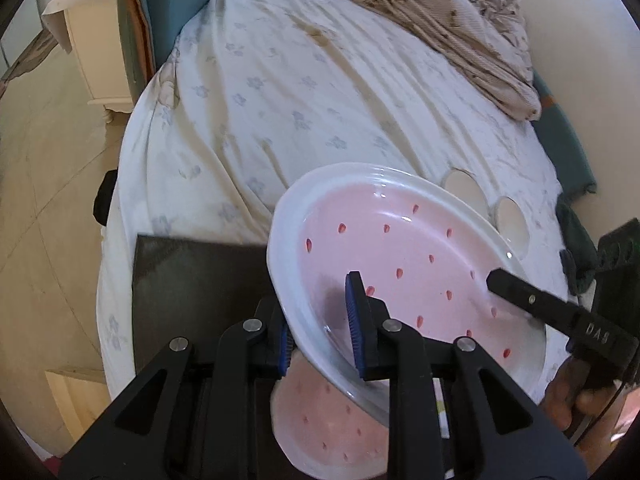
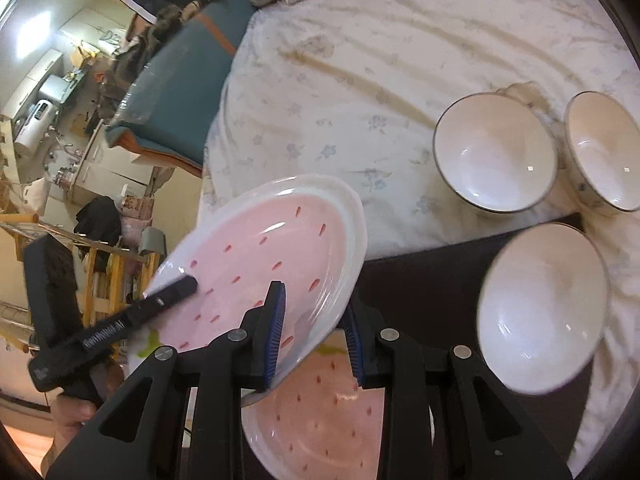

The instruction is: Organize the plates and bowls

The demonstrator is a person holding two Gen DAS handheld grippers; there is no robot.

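left wrist view: pink plate (image 1: 400, 256), white-rimmed, red-flecked, tilted, both tools (image 1: 320, 340) (image 2: 312, 336) clamped on its rim

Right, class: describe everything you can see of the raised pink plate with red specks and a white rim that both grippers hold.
The raised pink plate with red specks and a white rim is round, shallow and glossy, apparently ceramic, with a ridged rim. It is tilted, lifted clear above a matching pink plate that lies on a dark mat on the bed. The left gripper and the right gripper each clamp its rim from opposite sides, one blue pad above and one beneath. Nothing lies on it.
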